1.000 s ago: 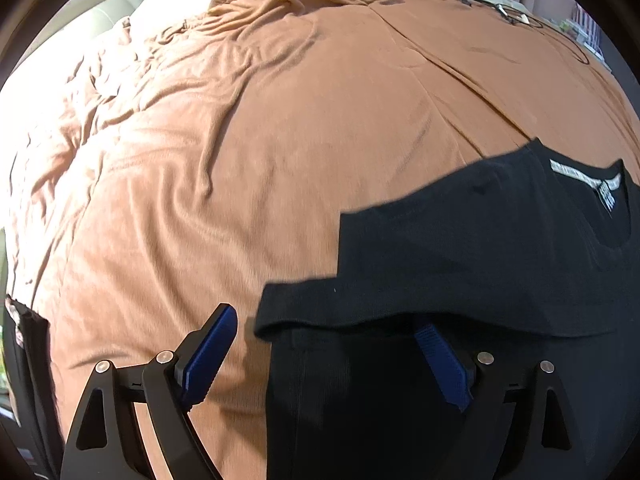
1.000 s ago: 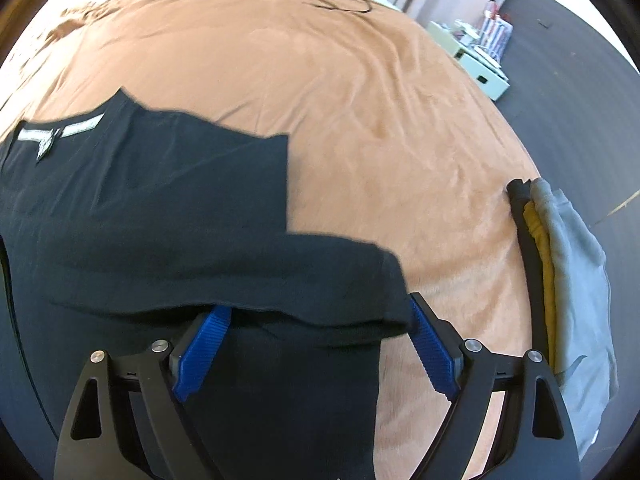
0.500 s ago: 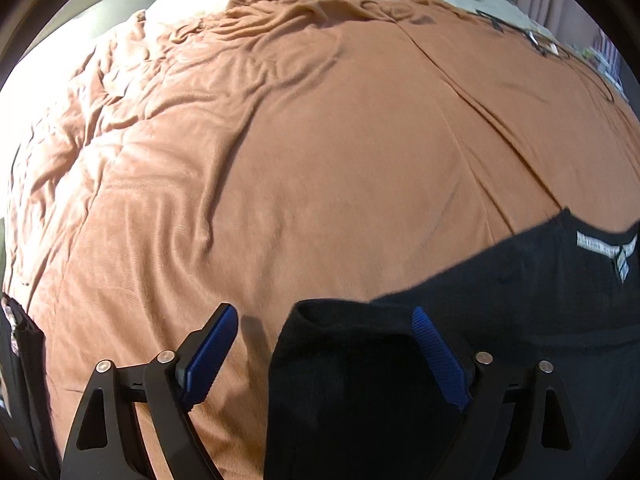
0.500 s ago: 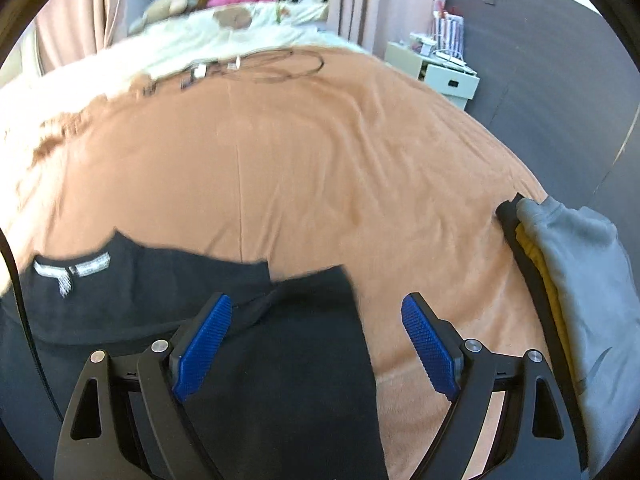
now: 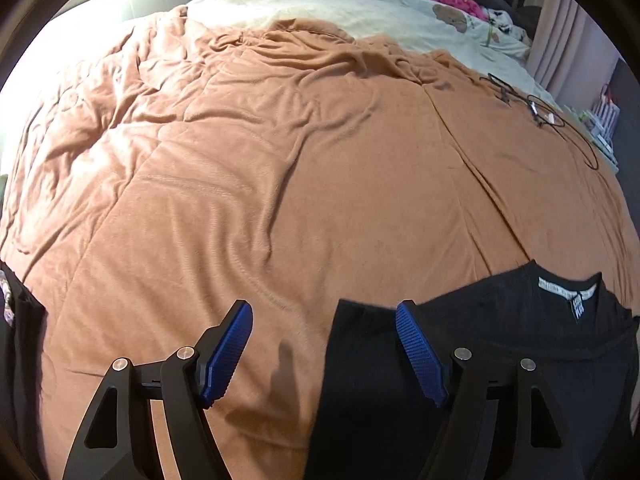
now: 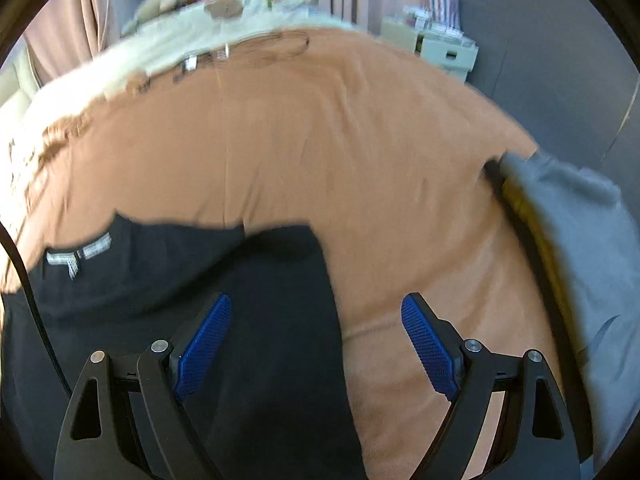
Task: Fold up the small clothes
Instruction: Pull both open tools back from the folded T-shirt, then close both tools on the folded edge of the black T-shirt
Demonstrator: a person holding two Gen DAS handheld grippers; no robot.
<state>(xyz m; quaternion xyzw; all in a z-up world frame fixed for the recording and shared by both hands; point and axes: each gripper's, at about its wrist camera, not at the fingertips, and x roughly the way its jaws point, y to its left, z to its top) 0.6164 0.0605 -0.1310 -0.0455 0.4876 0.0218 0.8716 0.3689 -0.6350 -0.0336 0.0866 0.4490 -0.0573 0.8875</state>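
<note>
Black shirt [image 5: 500,320] lies on the bed [image 5: 280,200] beneath the gaping, empty left claw [image 5: 324,348] and right claw [image 6: 316,340].

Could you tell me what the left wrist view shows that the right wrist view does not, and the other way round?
Only the left wrist view shows the rumpled far-left side of the orange blanket and the open left gripper.

Only the right wrist view shows the stack of folded clothes at the bed's right edge, grey on top, and the open right gripper.

Both show the black T-shirt with its white neck label, the cables farther up the bed, and the cream bedding beyond.
</note>
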